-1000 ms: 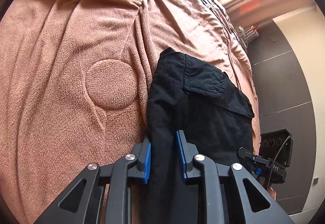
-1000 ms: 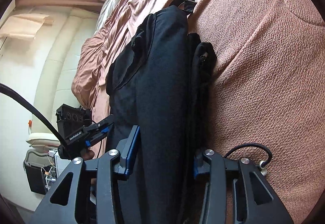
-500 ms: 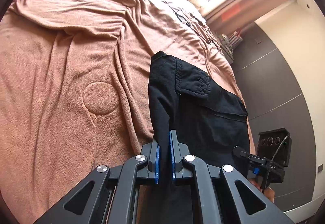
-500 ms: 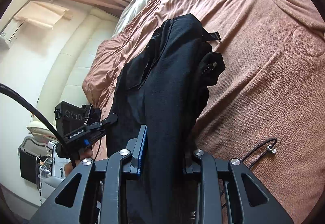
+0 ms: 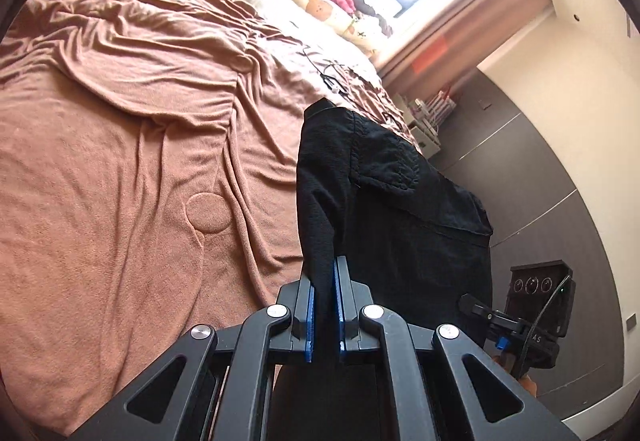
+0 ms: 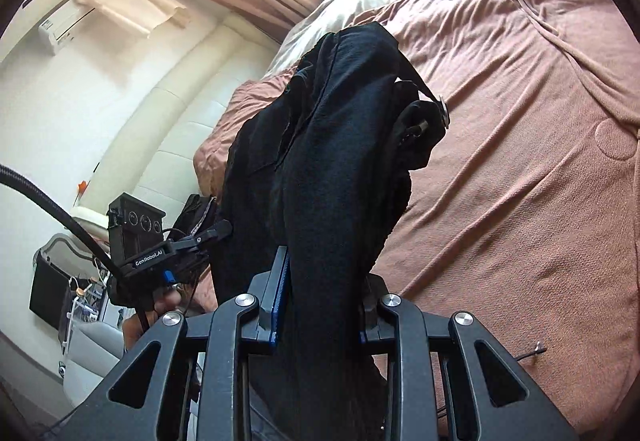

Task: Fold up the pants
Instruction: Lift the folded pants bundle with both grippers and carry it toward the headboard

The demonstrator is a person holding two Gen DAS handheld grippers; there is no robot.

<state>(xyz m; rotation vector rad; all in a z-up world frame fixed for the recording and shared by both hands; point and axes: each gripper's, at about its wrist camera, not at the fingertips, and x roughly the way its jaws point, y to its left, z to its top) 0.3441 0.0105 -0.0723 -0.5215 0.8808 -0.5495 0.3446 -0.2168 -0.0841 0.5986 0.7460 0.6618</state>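
The black pants [image 5: 384, 209] hang bunched in the air above the bed [image 5: 120, 169], between two grippers. The left gripper [image 5: 324, 305] has its jaws pinching a thin edge; the right gripper [image 6: 320, 301] clamps a thick wad. That thin pinch could slip under the cloth's weight. The bed's near edge lies close by the right side; the brown blanket [image 6: 520, 161] offers wide open room.

Left gripper [image 5: 324, 305] and right gripper [image 6: 320, 301]: black linkage frames, silver screws, blue pads [image 5: 309, 315]. White "GenRobot.AI" lettering and braided black cable [image 6: 60, 219] on left unit.
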